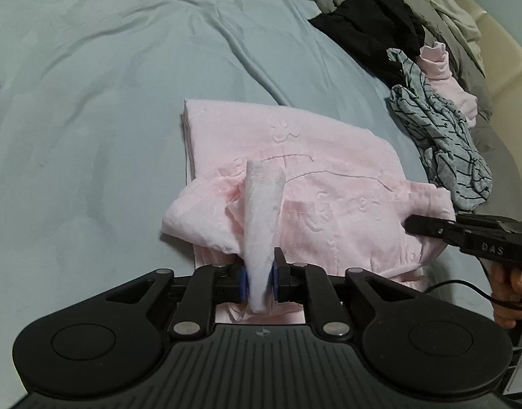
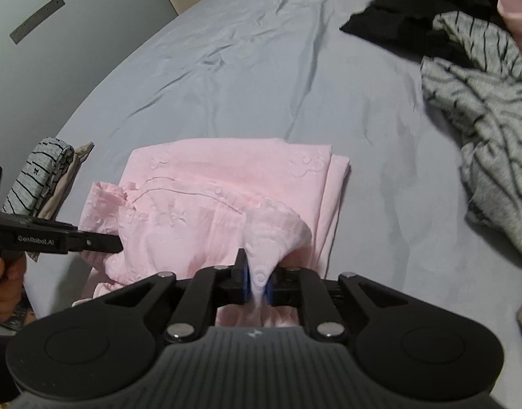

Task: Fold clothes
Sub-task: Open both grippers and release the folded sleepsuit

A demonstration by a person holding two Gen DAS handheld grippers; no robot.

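A pink embroidered garment (image 1: 312, 177) (image 2: 226, 177) lies partly folded on the bed, its far half flat and its near edge bunched up. My left gripper (image 1: 259, 267) is shut on a raised fold at the garment's near left corner; the cloth fills the gap between the blue pads. My right gripper (image 2: 257, 274) pinches the near right corner in the same way. Each gripper shows from the side in the other's view: the right gripper (image 1: 428, 226) and the left gripper (image 2: 114, 242) both reach into the pink cloth.
The grey-blue bed sheet (image 1: 124, 68) (image 2: 261, 68) stretches away, wrinkled. A heap of unfolded clothes lies on the right: a grey striped piece (image 1: 441, 143) (image 2: 482, 119) and a black one (image 1: 373, 30) (image 2: 414, 10). A folded striped stack (image 2: 39, 177) sits at the left. A hand (image 1: 509, 286) holds the right gripper.
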